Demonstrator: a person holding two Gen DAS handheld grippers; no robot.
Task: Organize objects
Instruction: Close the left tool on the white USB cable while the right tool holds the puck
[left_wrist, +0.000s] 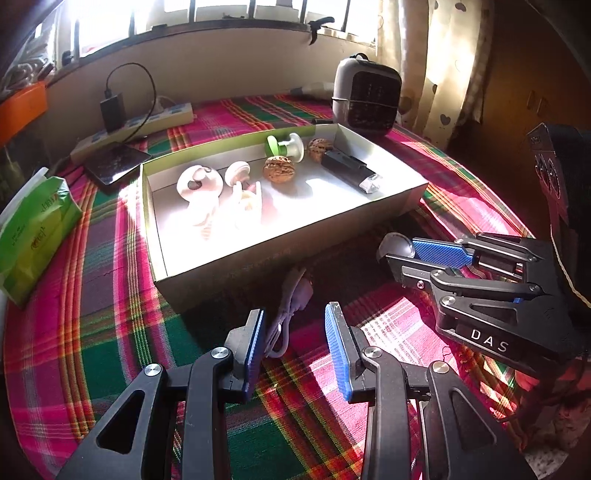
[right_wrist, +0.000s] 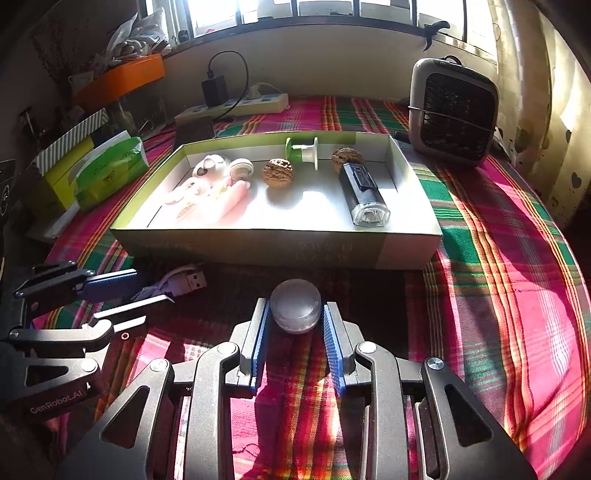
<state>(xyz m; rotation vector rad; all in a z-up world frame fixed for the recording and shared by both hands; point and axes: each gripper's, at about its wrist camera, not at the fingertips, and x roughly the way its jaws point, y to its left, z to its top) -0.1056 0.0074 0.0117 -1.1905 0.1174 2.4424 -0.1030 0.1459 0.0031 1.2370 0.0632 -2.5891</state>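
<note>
Our right gripper (right_wrist: 295, 321) pinches a translucent grey ball (right_wrist: 295, 305) (round, so no long axis) just before the shallow cardboard tray (right_wrist: 280, 245). Our left gripper (left_wrist: 295, 328) stands spread near that tray's front wall, around a white USB cable (left_wrist: 291, 306) whose plug points trayward.

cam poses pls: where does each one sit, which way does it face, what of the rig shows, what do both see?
Left wrist: on the left gripper, facing down over its open jaws at a cable and the box; right gripper at right.
Right wrist: on the right gripper, jaws shut on a ball, box ahead; left gripper at left.
Shared: box, walnuts, flashlight, fan, plaid cloth.
</note>
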